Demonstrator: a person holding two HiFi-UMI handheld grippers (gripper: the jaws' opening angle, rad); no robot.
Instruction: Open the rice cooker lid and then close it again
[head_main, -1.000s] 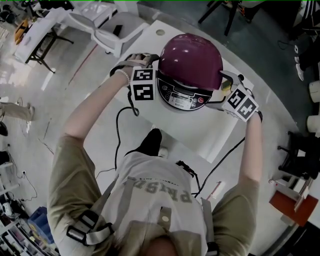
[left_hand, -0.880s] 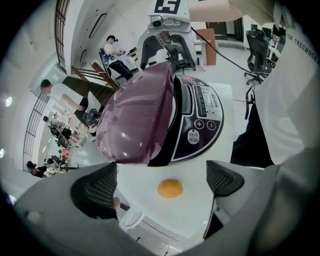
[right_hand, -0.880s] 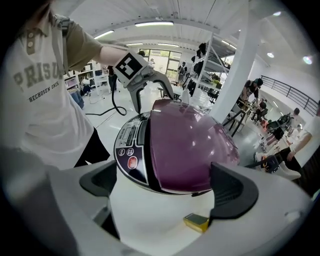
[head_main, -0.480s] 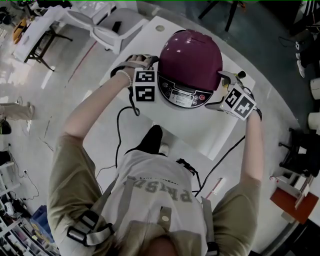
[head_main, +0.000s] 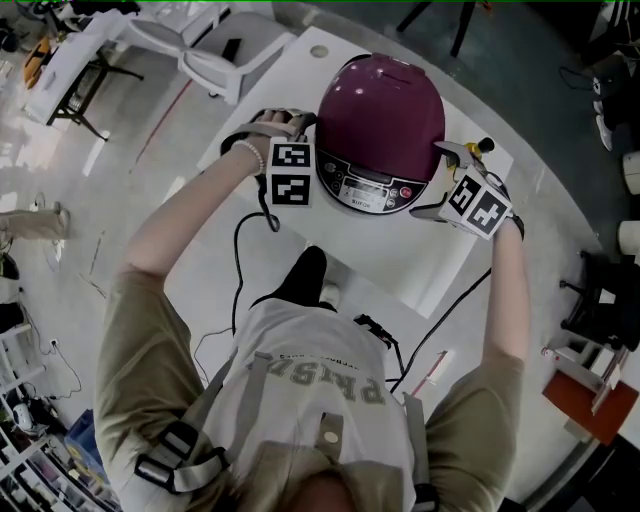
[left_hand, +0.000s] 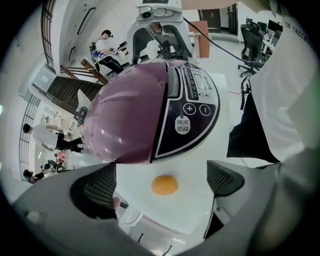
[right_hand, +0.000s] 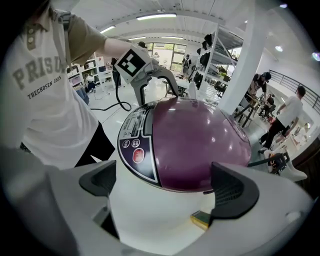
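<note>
The rice cooker (head_main: 383, 112) stands on the white table (head_main: 400, 262), its maroon domed lid down over the black control panel (head_main: 372, 189). My left gripper (head_main: 292, 122) hangs open beside the cooker's left flank. My right gripper (head_main: 452, 158) hangs open beside its right flank. In the left gripper view the cooker (left_hand: 136, 114) fills the space just beyond the open left gripper (left_hand: 162, 182). In the right gripper view the lid (right_hand: 200, 142) bulges between the spread fingers of the right gripper (right_hand: 165, 186). Neither gripper holds anything.
A small orange round spot (left_hand: 164, 184) lies on the table below the cooker. A small yellow block (right_hand: 201, 219) sits by my right finger. Black cables (head_main: 240, 262) trail off the table's near side. White chairs (head_main: 215, 55) stand at the far left.
My right gripper has shifted slightly outward from the cooker's side. The left gripper and the cooker keep their places, and the lid stays down.
</note>
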